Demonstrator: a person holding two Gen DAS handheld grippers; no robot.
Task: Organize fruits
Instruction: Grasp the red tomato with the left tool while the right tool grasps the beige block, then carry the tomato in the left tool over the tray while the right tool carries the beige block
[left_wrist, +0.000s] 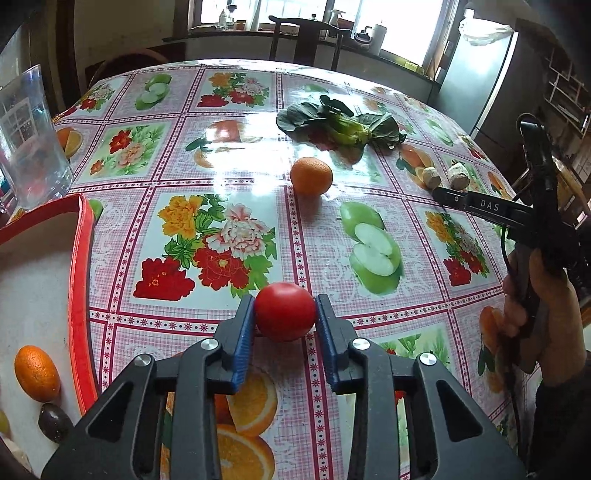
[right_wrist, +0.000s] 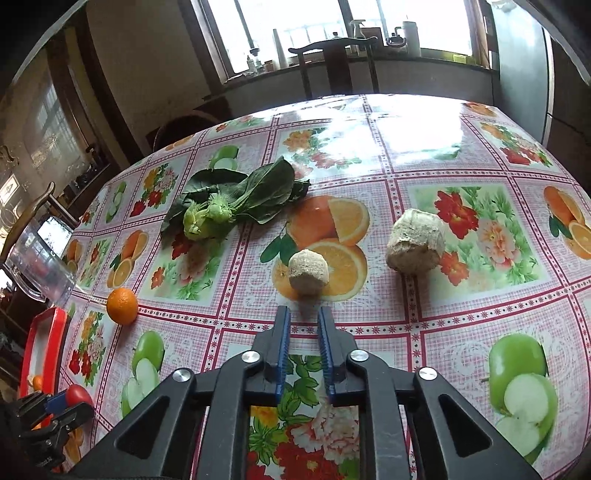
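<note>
A red tomato (left_wrist: 284, 312) rests on the flowered tablecloth, and my left gripper (left_wrist: 284, 301) is shut on it, one blue pad pressed against each side. The right wrist view shows the same tomato (right_wrist: 77, 394) at the far left, by the red-rimmed box (right_wrist: 44, 332). That box (left_wrist: 83, 258) holds an orange (left_wrist: 37, 373) and a dark round fruit (left_wrist: 55, 422). A loose orange (left_wrist: 311, 175) sits mid-table. My right gripper (right_wrist: 304, 317) is shut with nothing in it, its tips just short of a small beige root piece (right_wrist: 307, 277).
A larger beige piece (right_wrist: 415, 245) lies to the right of the small one. Leafy greens (left_wrist: 340, 125) lie further back. A clear plastic jug (left_wrist: 33, 140) stands behind the box at the table's left edge. A dark chair (left_wrist: 306, 40) is at the far side.
</note>
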